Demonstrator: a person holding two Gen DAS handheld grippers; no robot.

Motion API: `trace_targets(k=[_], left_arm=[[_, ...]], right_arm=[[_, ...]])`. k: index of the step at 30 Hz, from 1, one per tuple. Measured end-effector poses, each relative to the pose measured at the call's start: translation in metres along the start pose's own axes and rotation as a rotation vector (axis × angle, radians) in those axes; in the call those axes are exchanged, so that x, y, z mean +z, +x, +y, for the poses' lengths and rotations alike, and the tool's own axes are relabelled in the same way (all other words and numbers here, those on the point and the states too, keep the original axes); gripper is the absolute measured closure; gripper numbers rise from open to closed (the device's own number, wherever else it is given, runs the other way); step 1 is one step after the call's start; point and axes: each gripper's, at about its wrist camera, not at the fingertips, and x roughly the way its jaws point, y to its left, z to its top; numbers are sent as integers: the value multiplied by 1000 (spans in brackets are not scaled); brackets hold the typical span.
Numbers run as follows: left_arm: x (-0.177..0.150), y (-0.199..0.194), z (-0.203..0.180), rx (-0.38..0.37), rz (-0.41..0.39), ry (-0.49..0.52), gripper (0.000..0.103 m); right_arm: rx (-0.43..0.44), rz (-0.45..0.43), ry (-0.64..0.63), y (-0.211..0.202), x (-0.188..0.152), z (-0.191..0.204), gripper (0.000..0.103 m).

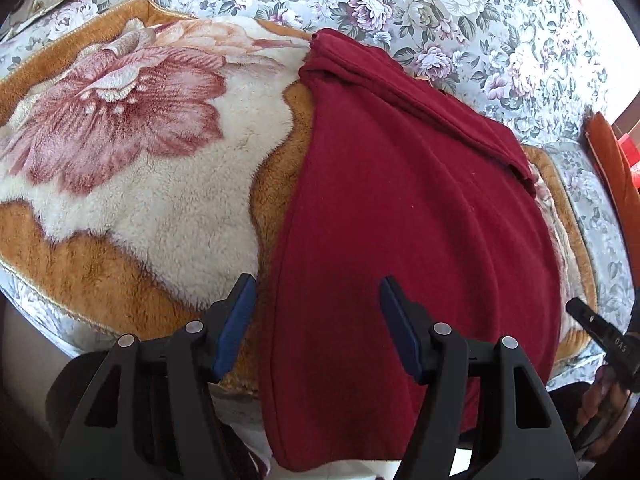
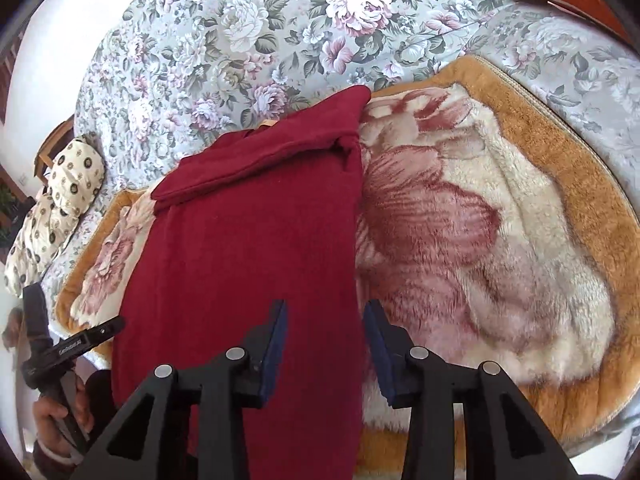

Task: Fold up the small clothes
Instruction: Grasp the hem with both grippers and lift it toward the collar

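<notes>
Left tool (image 1: 318, 300) straddles red garment's (image 1: 400, 220) left edge.

**Garment on blanket, blanket on bedspread**

Lying lengthwise on the blanket (image 1: 132, 184): a folded garment (image 1: 400, 220), near end draped over the bed's front edge, a narrow part doubled back across the far end. Under both, the bedspread (image 1: 440, 12). Far off at the bedspread's edge (right-wrist view), a pillow (image 2: 60, 200).
</notes>
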Motion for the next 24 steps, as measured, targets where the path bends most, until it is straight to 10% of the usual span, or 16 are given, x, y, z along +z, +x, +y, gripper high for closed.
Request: trace_targets(k=[12, 24], left_arm=[[-52, -5, 17, -61, 116, -23, 39], [-59, 5, 14, -38, 150, -30, 39]], right_arm=[[86, 162, 64, -11, -88, -21, 63], [116, 202, 36, 14, -90, -1, 59]])
